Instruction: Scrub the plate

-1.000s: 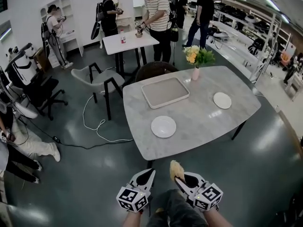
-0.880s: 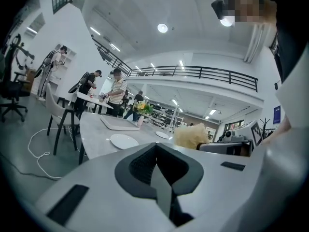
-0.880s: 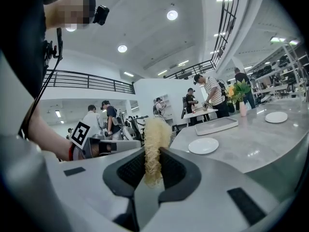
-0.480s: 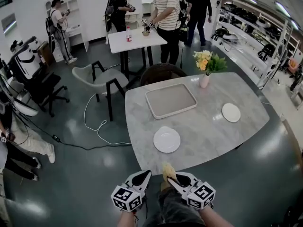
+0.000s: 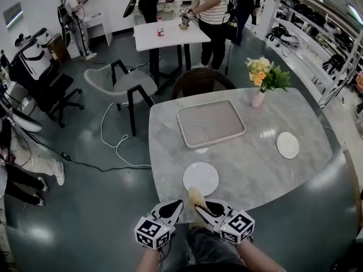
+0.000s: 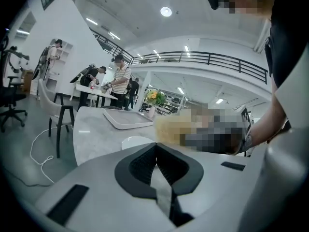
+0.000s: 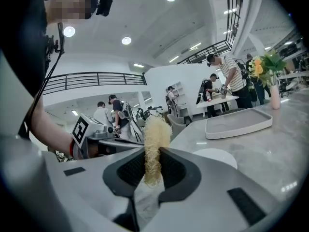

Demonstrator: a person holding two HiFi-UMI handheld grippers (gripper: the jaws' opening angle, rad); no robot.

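Note:
A white plate (image 5: 200,178) lies near the front edge of the marble table (image 5: 249,169). My right gripper (image 5: 200,209) is shut on a yellow fibrous scrubber (image 5: 195,198), whose top reaches just short of the plate's near rim. From the right gripper view the scrubber (image 7: 155,135) stands up between the pads, with the plate (image 7: 215,157) beyond and to the right. My left gripper (image 5: 172,209) hovers beside it at the table's front edge, jaws together with nothing in them. In the left gripper view the plate (image 6: 135,141) lies just past the left gripper (image 6: 155,147).
A grey tray (image 5: 210,123) sits mid-table behind the plate. A second white plate (image 5: 287,144) is at the right, a vase of flowers (image 5: 264,76) at the far right corner. Chairs (image 5: 121,86), a floor cable (image 5: 113,146) and several people stand beyond.
The table has come closer in the head view. Both grippers, first over the floor short of it, now sit at its front edge, the scrubber close to the plate.

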